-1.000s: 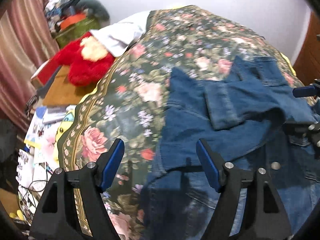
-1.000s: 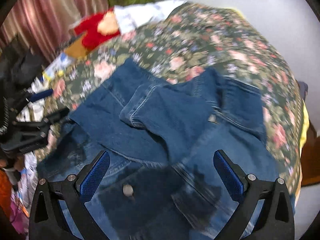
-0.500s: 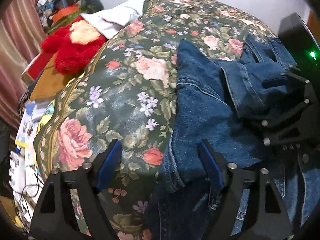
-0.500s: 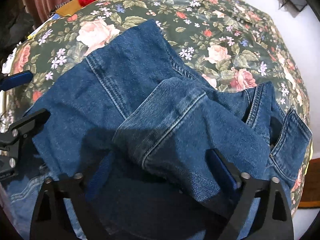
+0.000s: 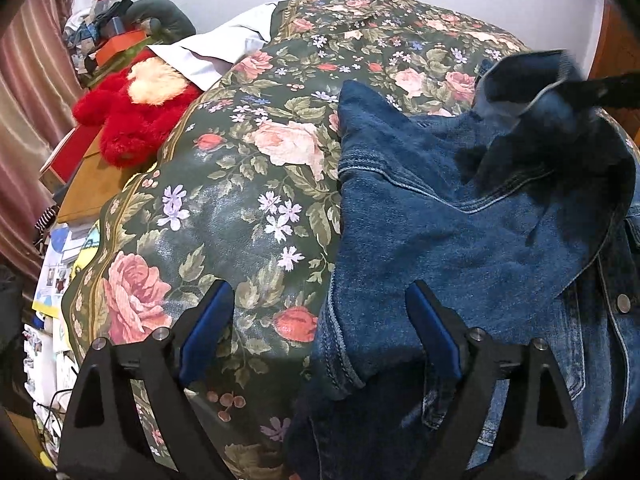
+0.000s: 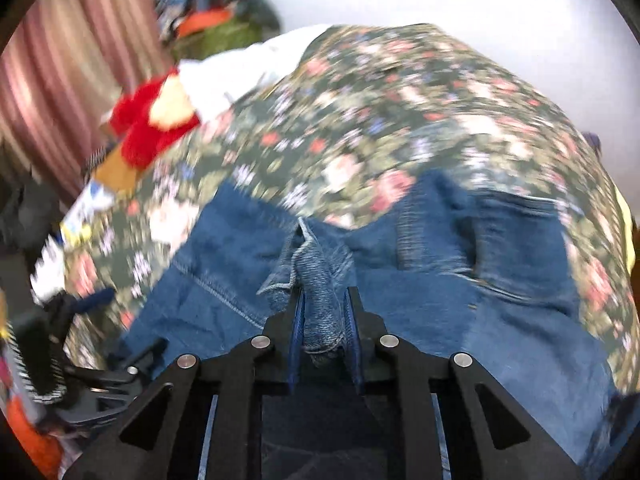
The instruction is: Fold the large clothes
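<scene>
Denim bunched tight between its blue pads, the right gripper (image 6: 325, 322) clamps a fold of the blue denim jacket (image 5: 460, 240) lying on the floral green bedspread (image 5: 240, 184). Left gripper (image 5: 316, 328) hovers spread wide over the jacket's left edge, gripping nothing, red plush toy (image 5: 132, 116) off the bed's far-left corner.

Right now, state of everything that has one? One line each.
Left gripper: open, empty, above the left edge of the jacket.
Right gripper: shut on a bunched fold of denim.
Denim jacket: lying on the bed, partly folded, one part lifted at the far right.
Floral bedspread: spread over the bed.
Red plush toy: lying beside the bed.
</scene>
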